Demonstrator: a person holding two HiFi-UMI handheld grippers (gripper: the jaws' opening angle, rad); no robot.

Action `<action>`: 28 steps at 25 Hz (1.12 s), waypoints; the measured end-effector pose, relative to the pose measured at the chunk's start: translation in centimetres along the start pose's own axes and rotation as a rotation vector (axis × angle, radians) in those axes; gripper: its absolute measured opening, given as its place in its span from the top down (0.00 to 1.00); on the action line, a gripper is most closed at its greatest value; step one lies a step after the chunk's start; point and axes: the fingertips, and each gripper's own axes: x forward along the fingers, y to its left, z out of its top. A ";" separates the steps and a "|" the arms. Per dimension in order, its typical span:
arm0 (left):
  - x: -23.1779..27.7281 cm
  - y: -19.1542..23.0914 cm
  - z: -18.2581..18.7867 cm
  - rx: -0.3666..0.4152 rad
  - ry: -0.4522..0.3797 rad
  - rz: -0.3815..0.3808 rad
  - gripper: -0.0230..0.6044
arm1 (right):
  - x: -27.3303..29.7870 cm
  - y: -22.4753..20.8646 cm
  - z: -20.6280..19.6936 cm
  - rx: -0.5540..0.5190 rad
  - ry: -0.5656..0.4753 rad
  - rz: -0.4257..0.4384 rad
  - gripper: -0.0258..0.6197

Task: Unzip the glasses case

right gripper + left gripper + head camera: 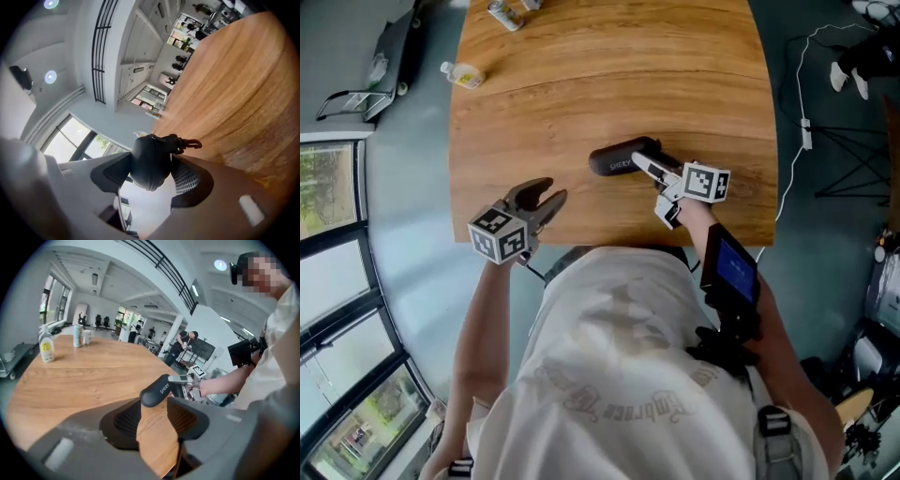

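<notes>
A black glasses case (pixel 619 157) lies on the round wooden table (pixel 609 66), near its front edge. My right gripper (pixel 649 169) is shut on the case's right end. In the right gripper view the case (pixel 150 161) fills the gap between both pads, and a small dark clip (pixel 190 143) sticks out from its end. My left gripper (pixel 549 195) hovers over the table's front edge, left of the case and apart from it. It stands open with nothing between its jaws. From the left gripper view the case (pixel 158 390) shows beyond the jaws of my left gripper (pixel 157 427).
A small yellow-labelled bottle (pixel 463 75) and another bottle (pixel 503 14) stand at the table's far left. A white cable (pixel 804 131) runs over the floor on the right. People stand far off in the room behind the table.
</notes>
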 end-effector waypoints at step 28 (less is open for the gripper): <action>-0.2 -3.9 -6.2 -0.149 -0.109 0.040 0.78 | -4.8 -5.5 -0.4 0.011 -0.216 -0.486 0.39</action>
